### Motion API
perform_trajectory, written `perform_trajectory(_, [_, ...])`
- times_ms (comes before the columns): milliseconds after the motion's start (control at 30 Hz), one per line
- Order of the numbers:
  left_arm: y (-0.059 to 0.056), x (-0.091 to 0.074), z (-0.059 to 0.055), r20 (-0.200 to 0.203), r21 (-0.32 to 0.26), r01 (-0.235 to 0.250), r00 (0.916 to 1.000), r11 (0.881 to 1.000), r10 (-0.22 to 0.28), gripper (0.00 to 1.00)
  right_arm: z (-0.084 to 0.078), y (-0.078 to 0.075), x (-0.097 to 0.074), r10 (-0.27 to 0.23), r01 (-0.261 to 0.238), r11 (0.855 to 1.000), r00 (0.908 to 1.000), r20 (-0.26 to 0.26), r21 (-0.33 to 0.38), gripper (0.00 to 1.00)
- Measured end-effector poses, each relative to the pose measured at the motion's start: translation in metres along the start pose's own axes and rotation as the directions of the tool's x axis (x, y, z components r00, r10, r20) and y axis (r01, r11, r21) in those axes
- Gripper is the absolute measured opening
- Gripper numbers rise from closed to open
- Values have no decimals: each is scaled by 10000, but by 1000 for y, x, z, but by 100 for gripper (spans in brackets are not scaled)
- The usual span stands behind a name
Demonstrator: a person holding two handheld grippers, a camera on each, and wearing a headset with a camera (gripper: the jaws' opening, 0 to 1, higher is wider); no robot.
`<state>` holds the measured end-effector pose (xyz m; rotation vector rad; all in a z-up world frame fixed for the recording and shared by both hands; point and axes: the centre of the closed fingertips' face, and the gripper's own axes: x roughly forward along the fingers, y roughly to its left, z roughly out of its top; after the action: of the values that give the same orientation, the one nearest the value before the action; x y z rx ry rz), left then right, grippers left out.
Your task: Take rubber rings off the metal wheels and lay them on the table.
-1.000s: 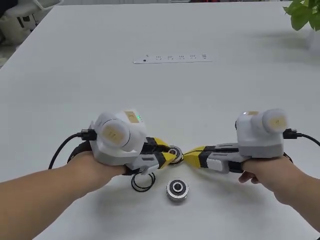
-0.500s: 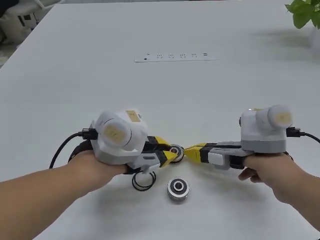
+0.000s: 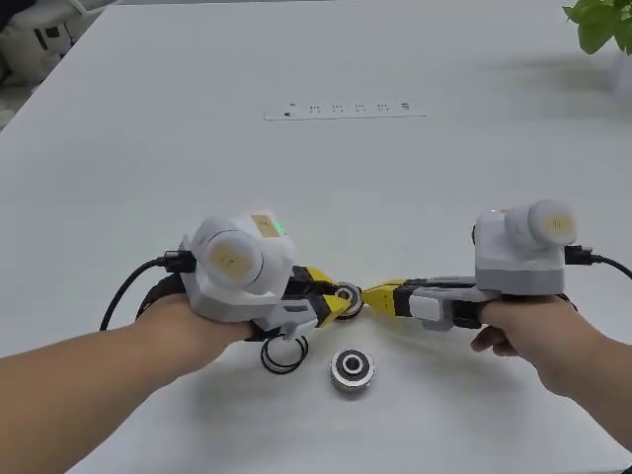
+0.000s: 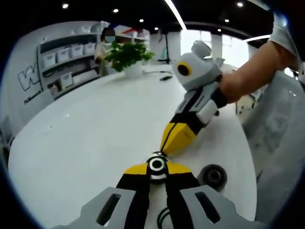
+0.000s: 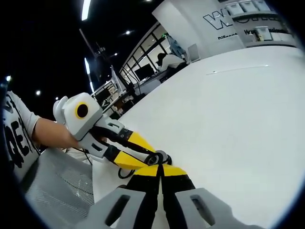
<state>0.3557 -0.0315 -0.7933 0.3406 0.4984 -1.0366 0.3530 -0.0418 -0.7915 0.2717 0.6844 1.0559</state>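
Metal wheel [image 3: 347,295] clamped between left gripper [image 3: 339,304] jaws.
Right gripper [image 3: 369,294] jaws together, tip touching that wheel; second wheel [image 3: 352,368] and loose rubber rings [image 3: 283,355] lie on table [image 3: 326,188] near it.

Bright, even overhead light washes the white table [image 3: 197,148] nearly flat, with soft shadows at the head view's lower centre. Both gripper views bend strongly at their edges, and ceiling lights [image 4: 115,10] glare along the top.

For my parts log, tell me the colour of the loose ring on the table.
Black; the rubber ring shows best in the head view.
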Motion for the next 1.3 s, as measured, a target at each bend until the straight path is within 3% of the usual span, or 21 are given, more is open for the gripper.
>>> perform_trajectory(867, [0,0,0,-70,71,-64,10000,10000,65,11,4,9,6,457,-457,9989,9989,-64,-42,0])
perform_trajectory(967, [-1,1,0,-59,74,-57,10000,10000,58,11,9,16,8,769,-769,9970,9970,112,76,0])
perform_trajectory(1033, [-1,0,0,-68,65,-86,9999,9999,86,11,8,17,10,671,-673,9971,9977,-46,-352,0])
perform_trajectory(1300, [-1,0,0,-50,37,-84,10000,10000,85,11,9,13,7,672,-670,9977,9977,119,-127,0])
